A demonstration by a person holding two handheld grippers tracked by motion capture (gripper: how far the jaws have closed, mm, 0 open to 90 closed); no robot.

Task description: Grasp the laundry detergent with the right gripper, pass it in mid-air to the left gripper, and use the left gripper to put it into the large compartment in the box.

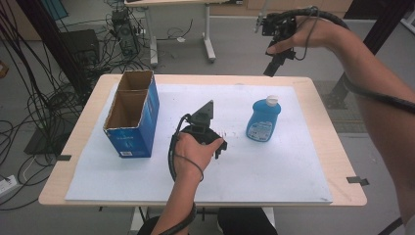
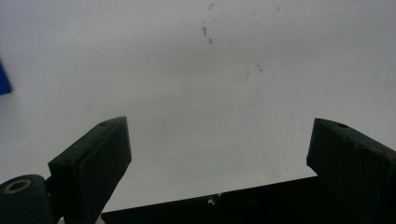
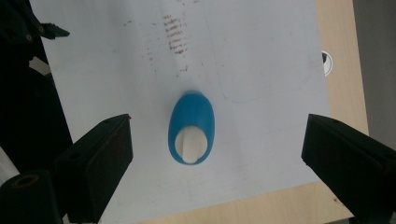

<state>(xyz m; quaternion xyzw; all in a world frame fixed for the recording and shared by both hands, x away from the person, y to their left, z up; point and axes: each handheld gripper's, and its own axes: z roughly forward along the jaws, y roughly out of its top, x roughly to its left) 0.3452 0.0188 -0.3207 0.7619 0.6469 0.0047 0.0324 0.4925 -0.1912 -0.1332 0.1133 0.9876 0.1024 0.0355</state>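
Standing upright right of centre in the high view, the blue bottle [image 1: 263,120] sits on the white sheet [image 1: 274,166] covering the table [image 1: 320,105], probably awaiting a top-down grab. The right gripper [image 1: 275,61] hangs high at upper right, its fingers [image 3: 95,163] spread wide around the cap below. At centre, the left gripper [image 1: 219,147] rests low, fingers apart, beside the open box [image 1: 133,115].

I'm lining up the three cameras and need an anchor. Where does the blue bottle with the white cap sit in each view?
High view: the blue bottle stands upright right of centre on the white sheet.
Left gripper view: the bottle is not in it.
Right gripper view: seen from above, cap up, at centre between the two open jaws.
Shared landmark: the white sheet, also in the left gripper view and the right gripper view.
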